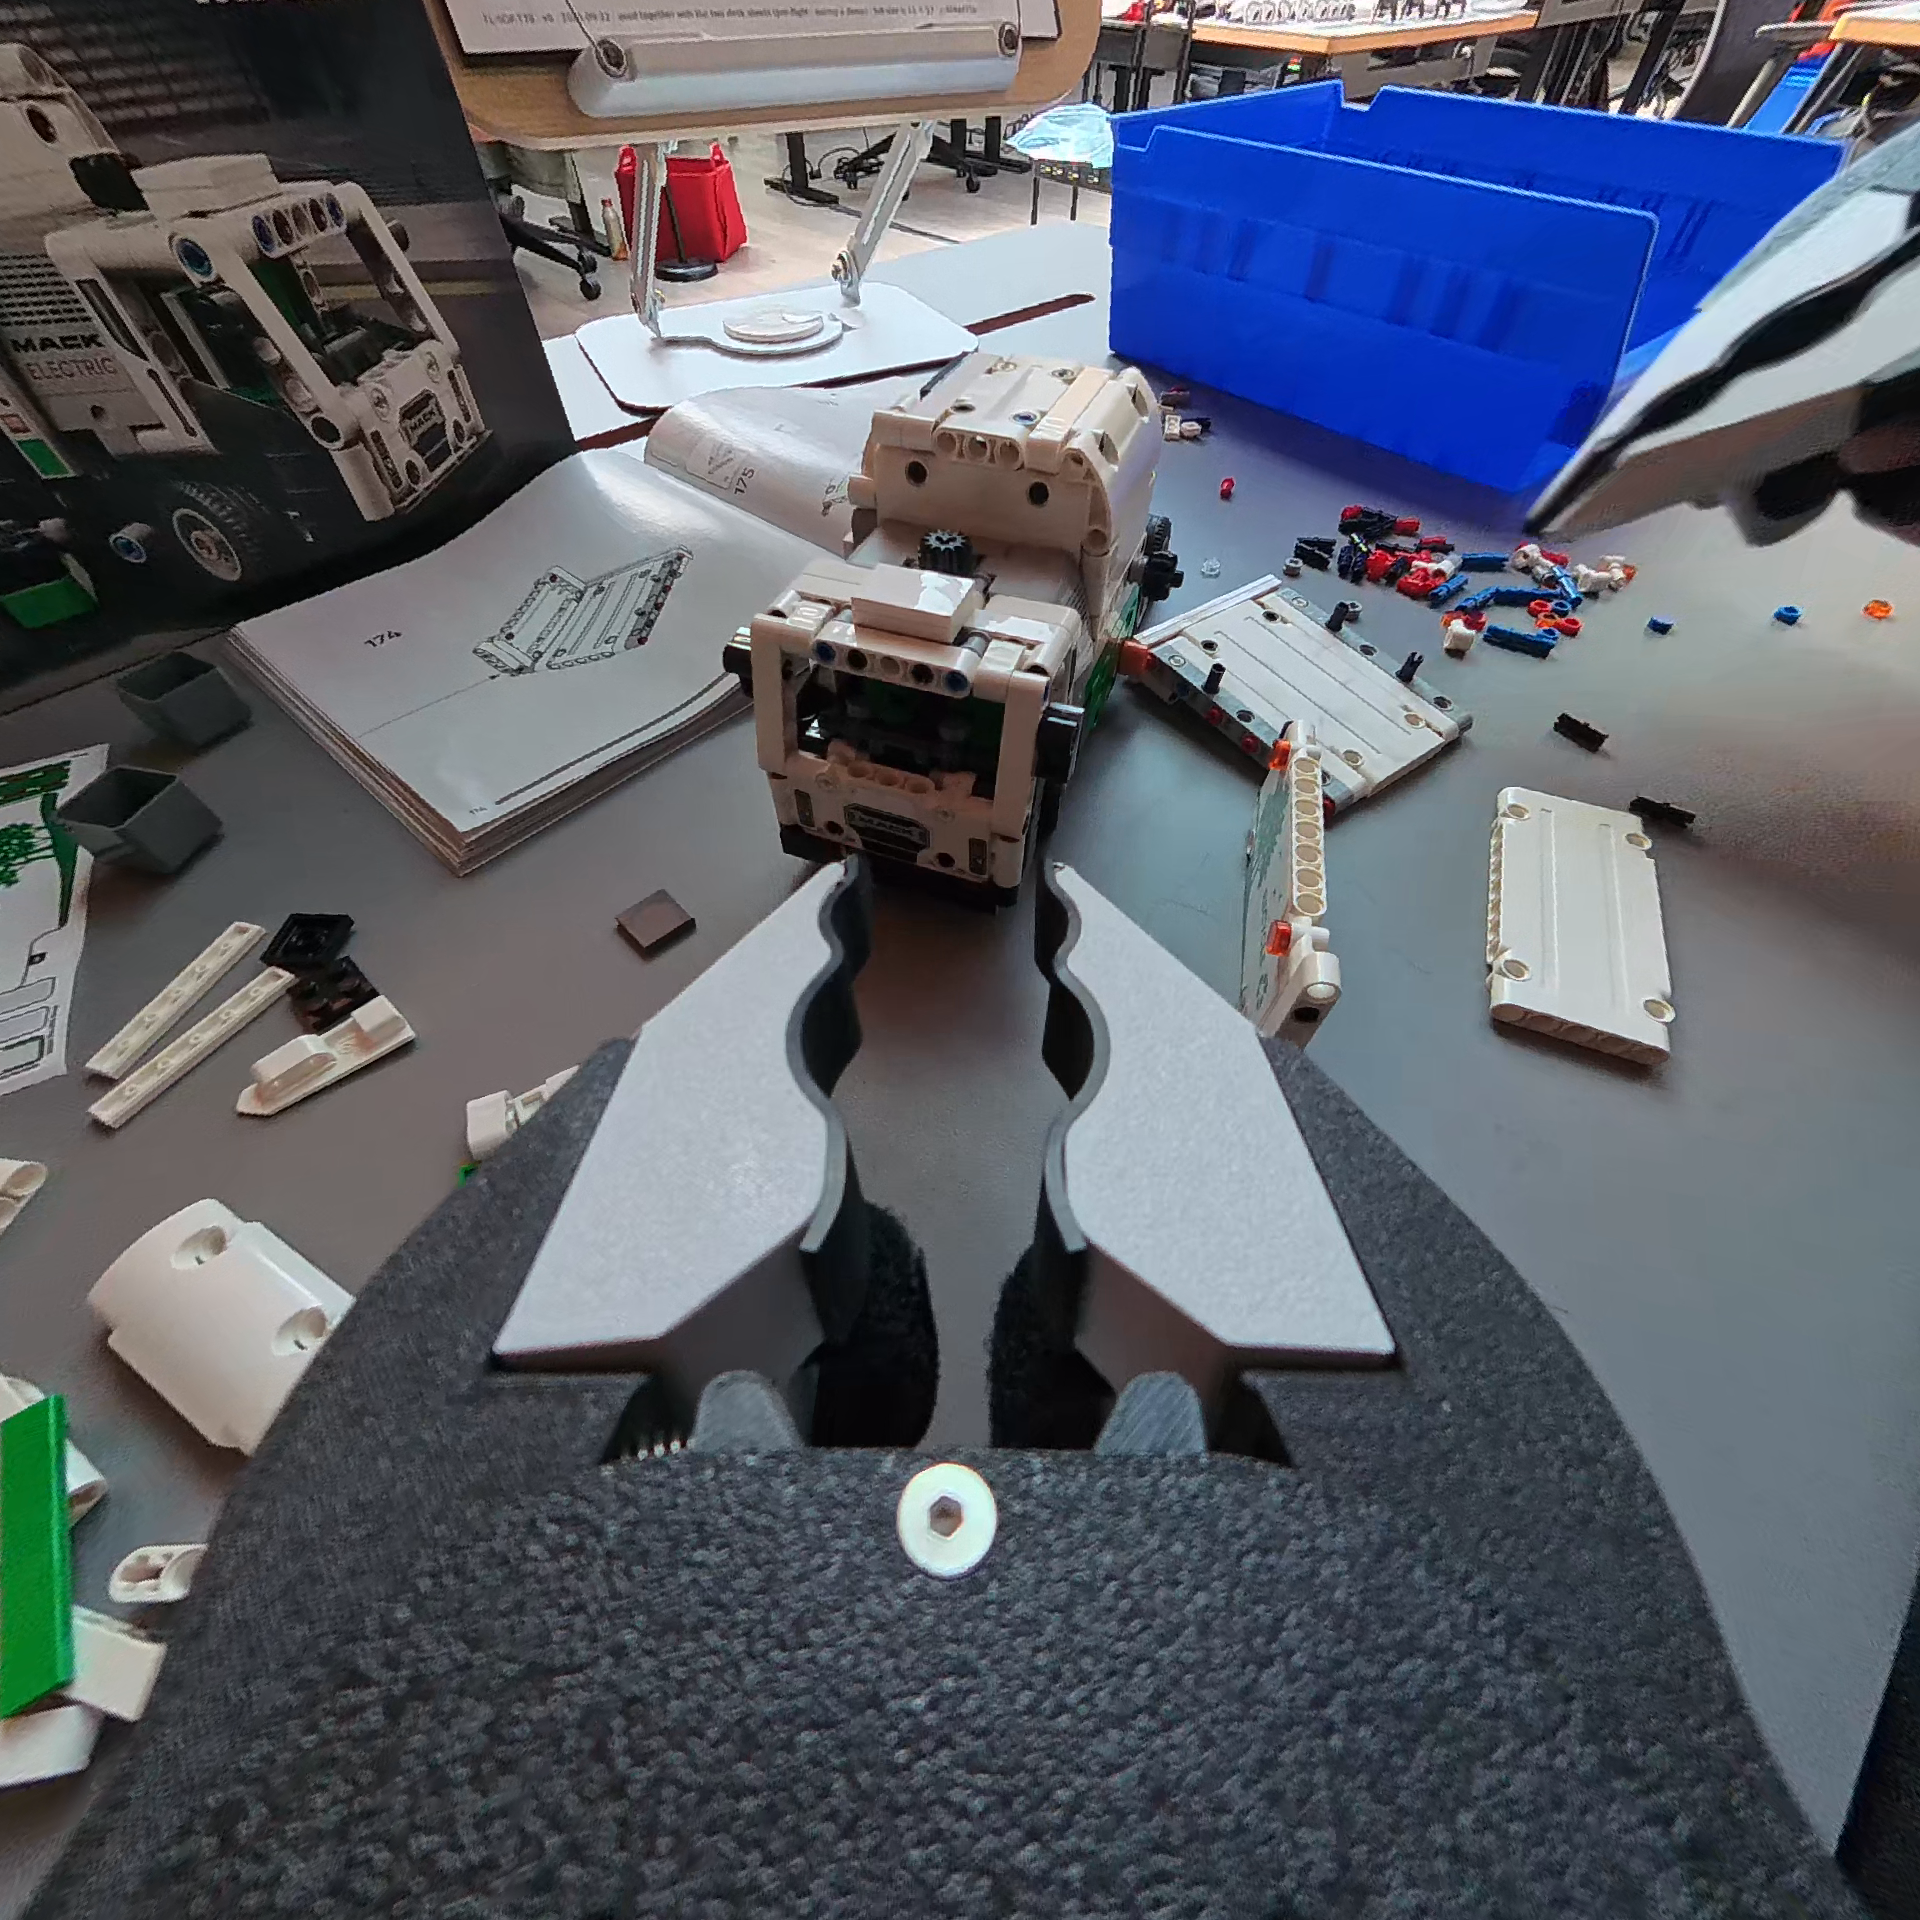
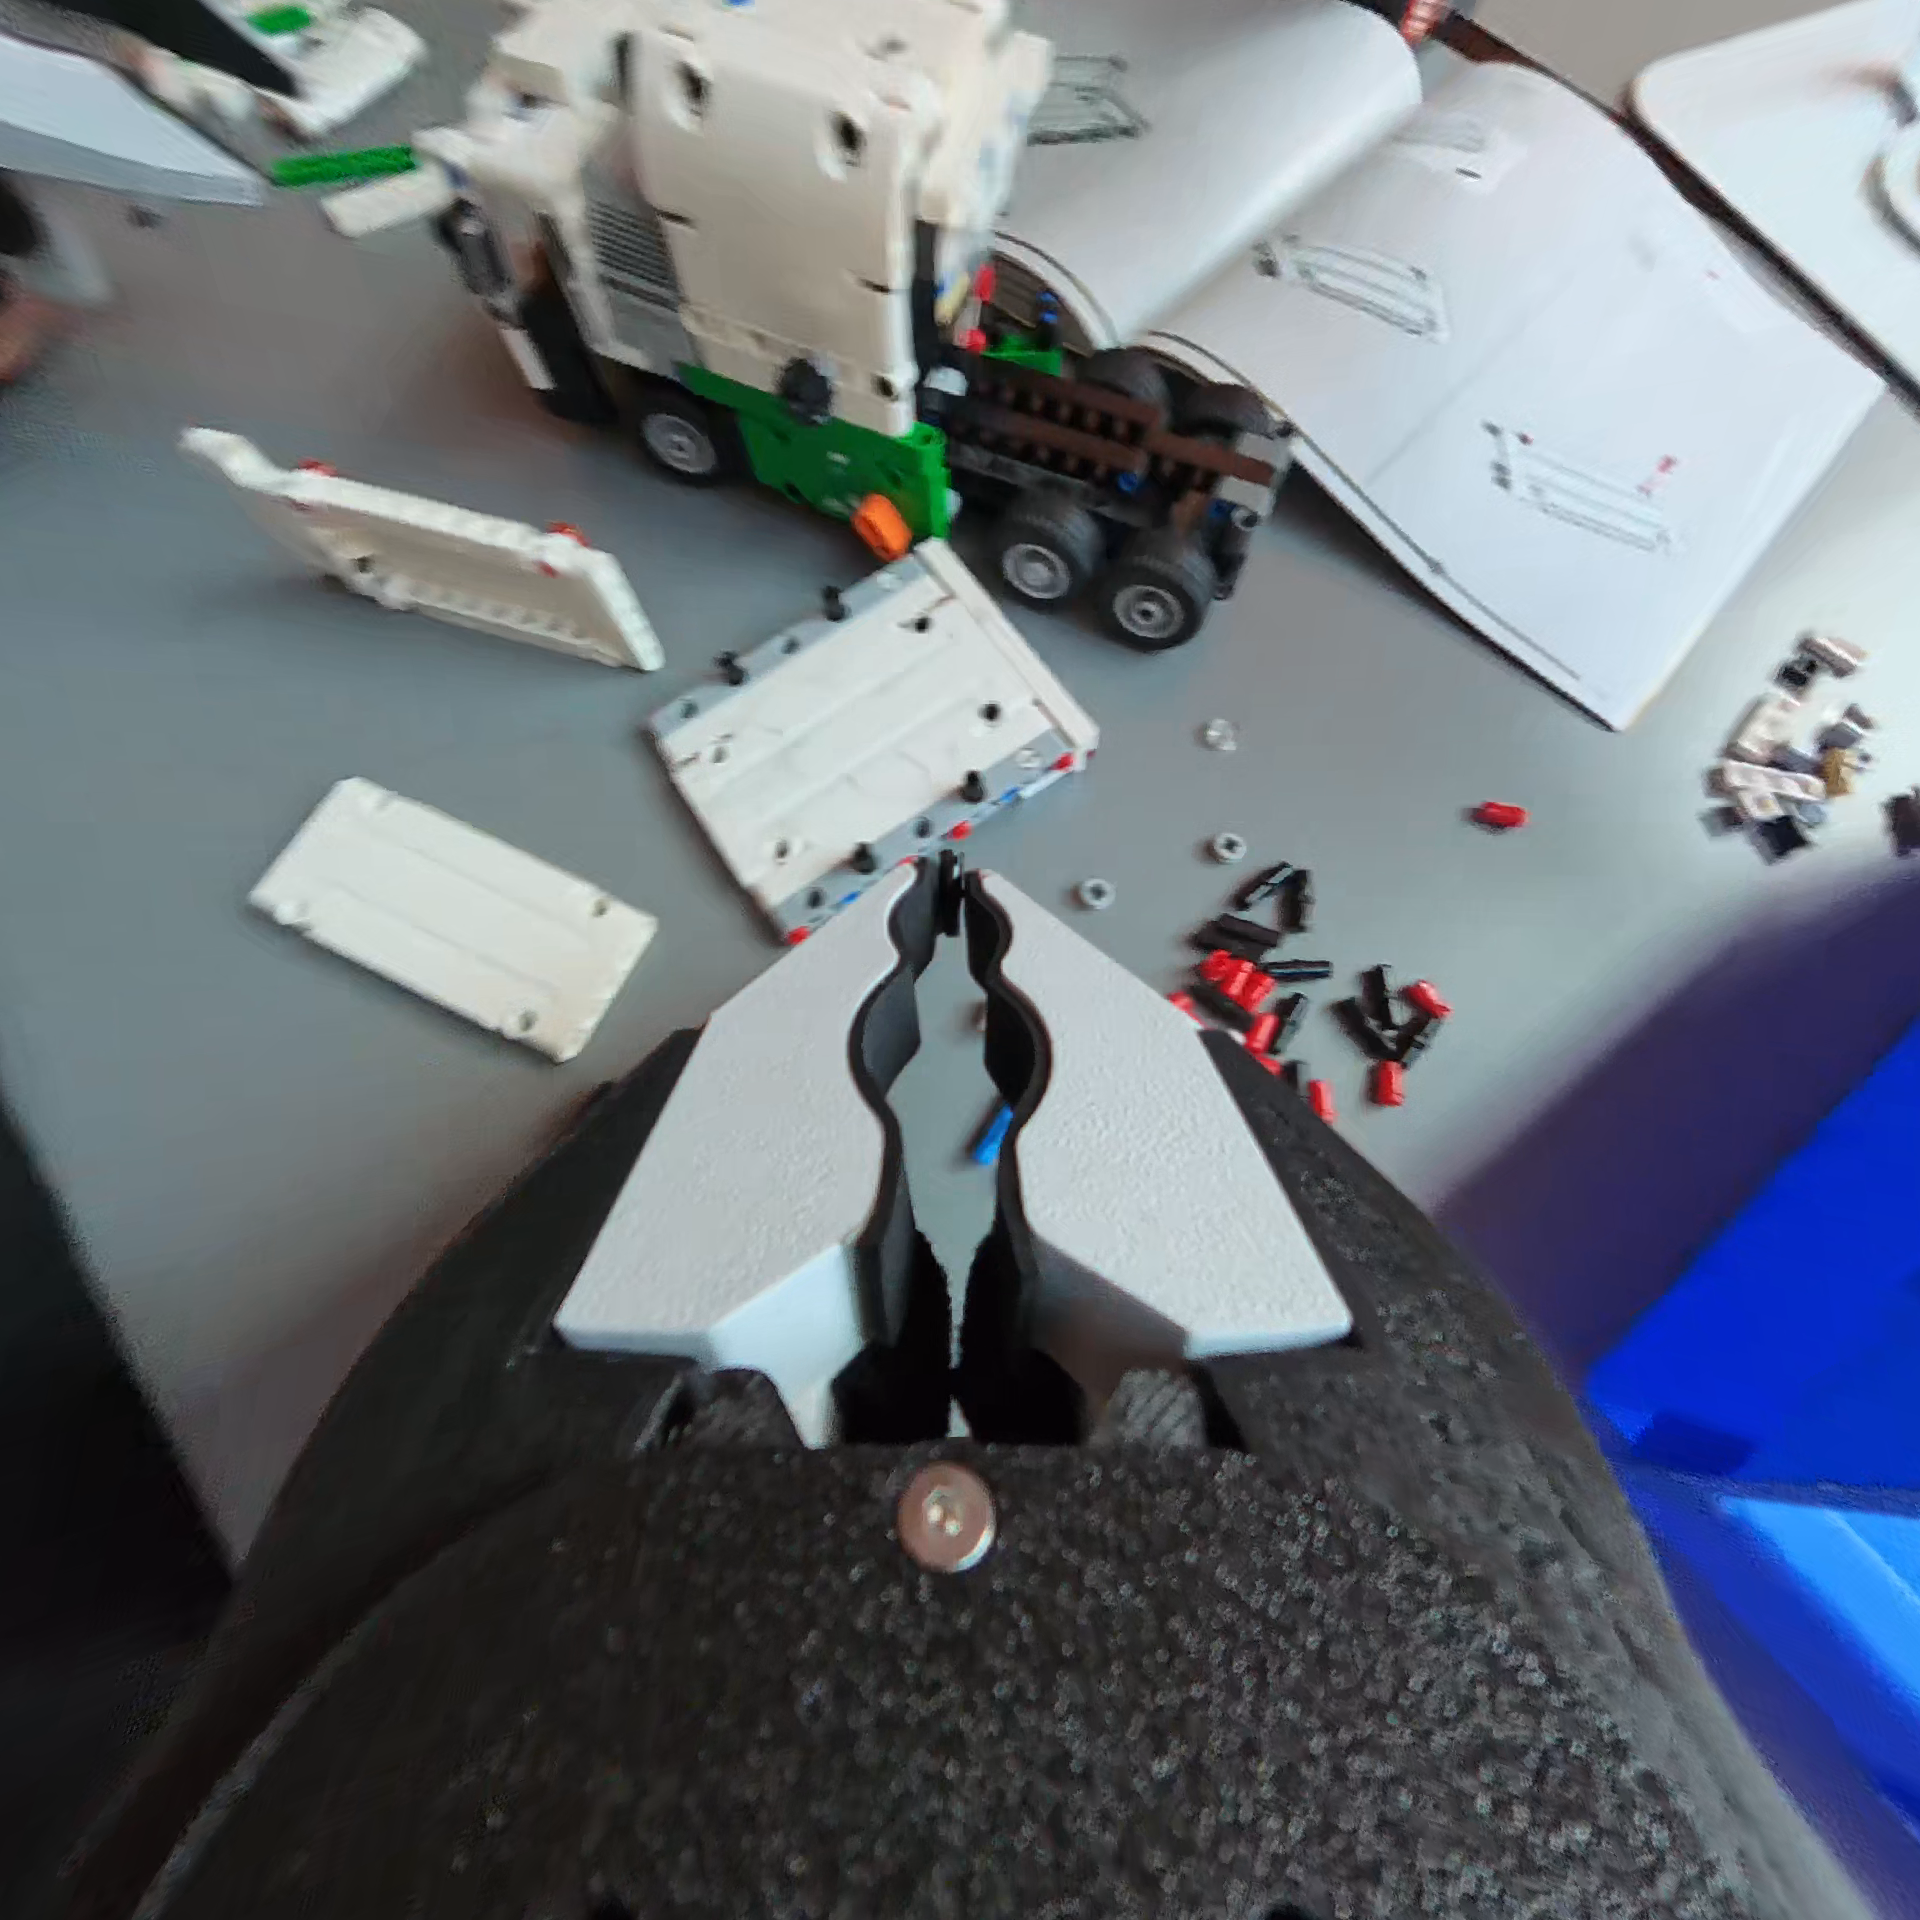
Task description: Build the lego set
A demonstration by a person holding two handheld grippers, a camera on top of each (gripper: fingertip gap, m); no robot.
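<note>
Right gripper pinching a small black pin at the very tips, pads pressed on both sides, just over the near edge of the studded white panel. Best held upright and square to a free hole, lowered slowly, squeeze kept light; a tip grip that shallow likely to let the pin twist. Left gripper narrowly parted, nothing between the fingers, just short of the truck cab, near mid-table. Grey table cluttered: loose pins toward the right edge, blue bin at the far right corner, manual far left, box behind. Workshop desks beyond.
</note>
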